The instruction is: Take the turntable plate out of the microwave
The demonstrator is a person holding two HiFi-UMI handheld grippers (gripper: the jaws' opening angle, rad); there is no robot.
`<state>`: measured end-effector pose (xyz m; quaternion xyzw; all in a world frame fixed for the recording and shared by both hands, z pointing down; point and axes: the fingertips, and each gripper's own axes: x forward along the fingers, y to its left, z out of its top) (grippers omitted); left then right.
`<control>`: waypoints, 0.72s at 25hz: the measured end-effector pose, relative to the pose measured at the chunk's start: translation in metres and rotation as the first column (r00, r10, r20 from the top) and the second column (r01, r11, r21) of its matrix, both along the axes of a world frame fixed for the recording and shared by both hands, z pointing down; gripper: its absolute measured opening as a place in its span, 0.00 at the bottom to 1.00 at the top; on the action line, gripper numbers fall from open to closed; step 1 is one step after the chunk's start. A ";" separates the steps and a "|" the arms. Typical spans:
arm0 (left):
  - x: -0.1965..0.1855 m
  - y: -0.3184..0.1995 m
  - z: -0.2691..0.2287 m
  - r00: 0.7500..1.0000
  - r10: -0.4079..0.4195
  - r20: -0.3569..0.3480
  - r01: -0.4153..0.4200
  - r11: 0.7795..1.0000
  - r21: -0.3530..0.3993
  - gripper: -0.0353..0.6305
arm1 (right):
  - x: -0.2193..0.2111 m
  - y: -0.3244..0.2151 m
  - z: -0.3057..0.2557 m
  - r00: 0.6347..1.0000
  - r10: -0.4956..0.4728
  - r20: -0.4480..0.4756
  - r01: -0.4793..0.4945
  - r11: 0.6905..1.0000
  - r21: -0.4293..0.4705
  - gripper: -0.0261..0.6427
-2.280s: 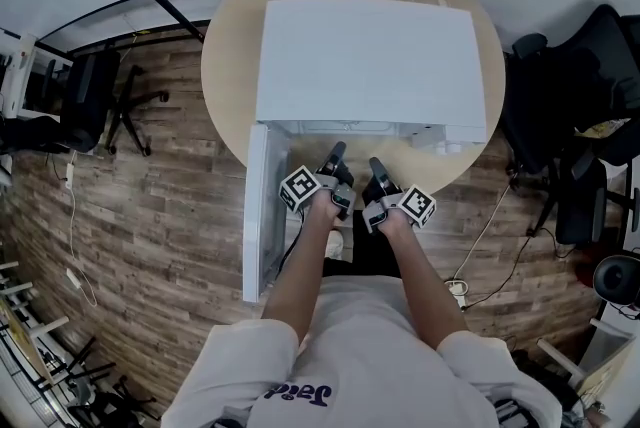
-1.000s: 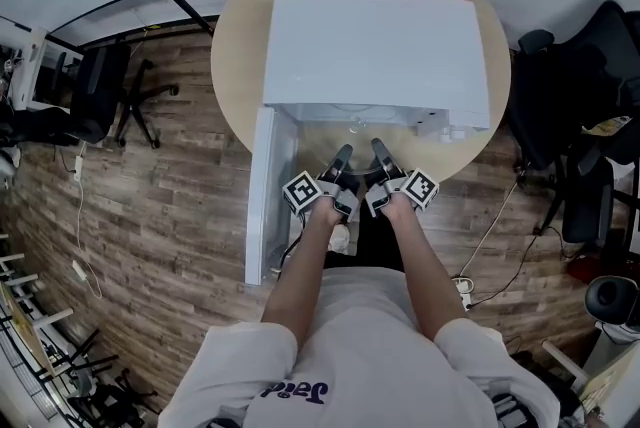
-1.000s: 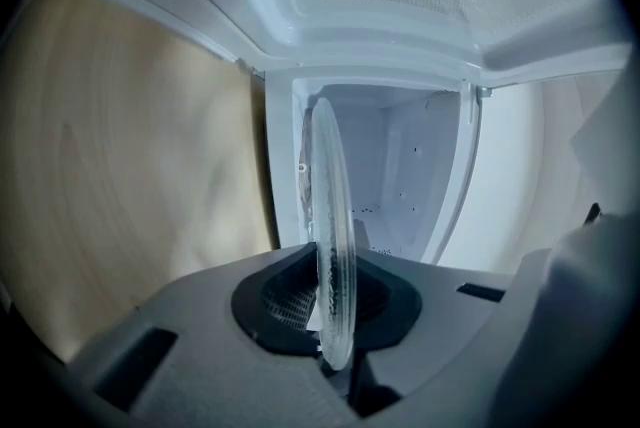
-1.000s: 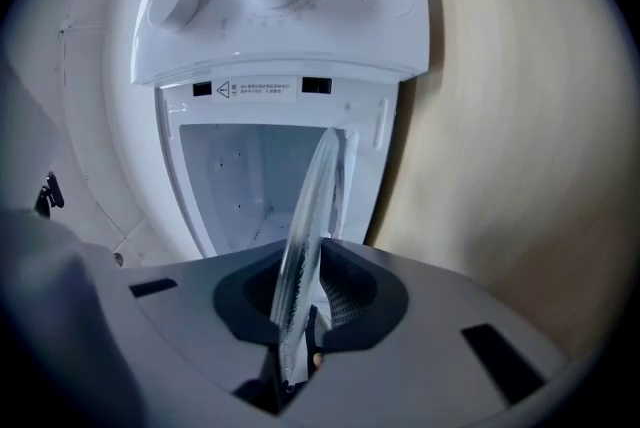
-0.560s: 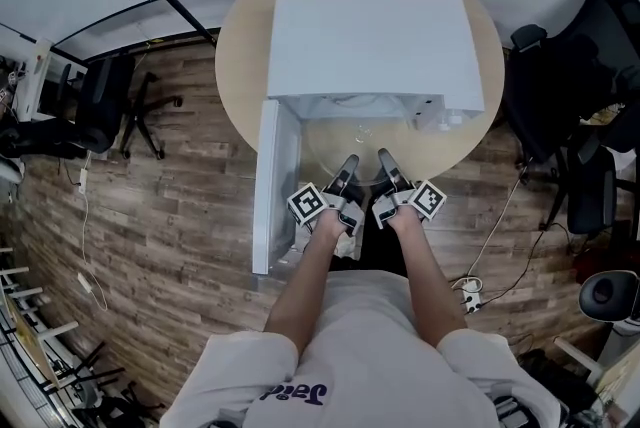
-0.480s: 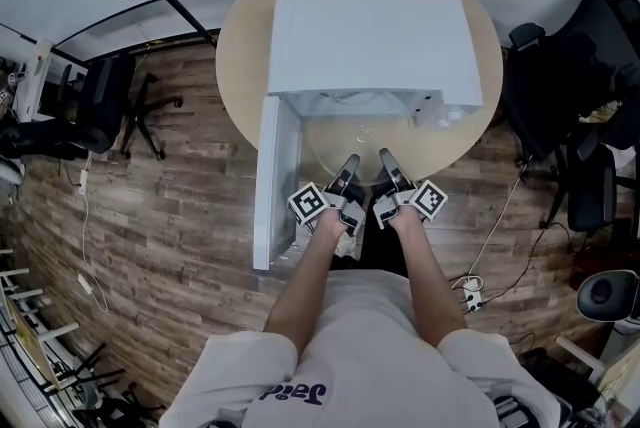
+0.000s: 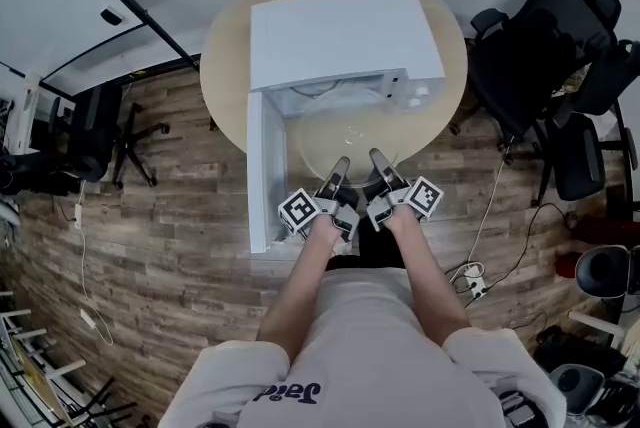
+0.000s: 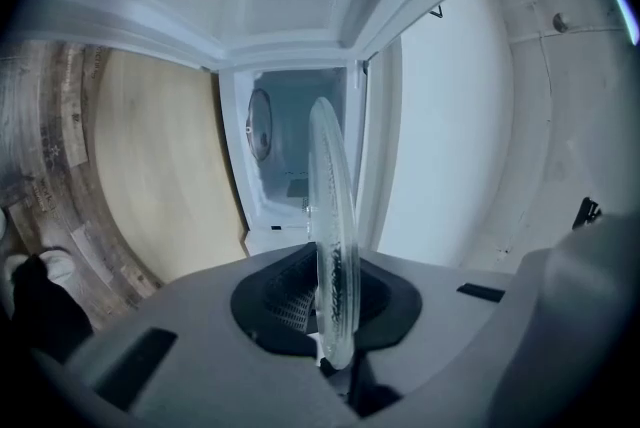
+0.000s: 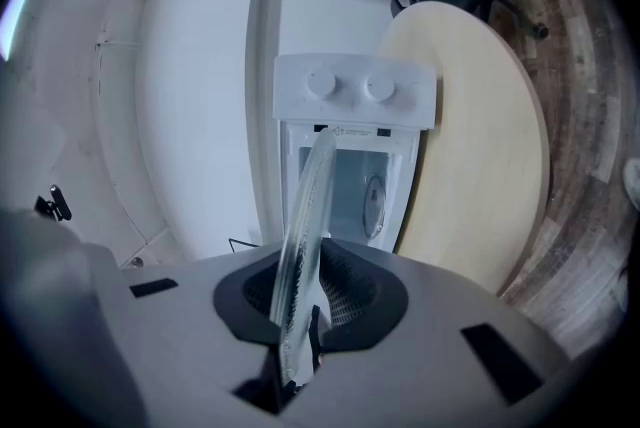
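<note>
Plate [image 7: 350,138] (clamped by left gripper [image 7: 339,166], right gripper [image 7: 378,159]) hangs before microwave [image 7: 340,36].

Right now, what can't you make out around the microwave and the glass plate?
- Microwave cavity floor: head view, hidden under its own top; gripper views, too small behind the turntable plate.
- Plate's outline: head view, clear glass, faint against the table.
- Knob markings: right gripper view, too small.

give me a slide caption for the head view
The left gripper and right gripper clamp the plate by its near rim in front of the open microwave on the table
</note>
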<state>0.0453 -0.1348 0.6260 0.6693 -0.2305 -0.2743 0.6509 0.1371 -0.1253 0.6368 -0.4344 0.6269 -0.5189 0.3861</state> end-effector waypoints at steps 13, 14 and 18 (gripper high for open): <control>0.030 0.043 -0.072 0.996 -0.063 -0.060 0.062 0.998 -0.016 0.10 | 0.029 0.034 -0.079 0.993 -0.106 -0.044 0.106 0.994 0.005 0.11; 0.031 0.044 -0.078 0.996 -0.066 -0.061 0.066 0.998 -0.014 0.10 | 0.030 0.036 -0.086 0.993 -0.110 -0.045 0.111 0.994 0.005 0.11; 0.033 0.050 -0.108 0.997 -0.058 -0.054 0.058 0.998 0.008 0.10 | 0.031 0.042 -0.115 0.994 -0.107 -0.011 0.107 0.994 0.037 0.11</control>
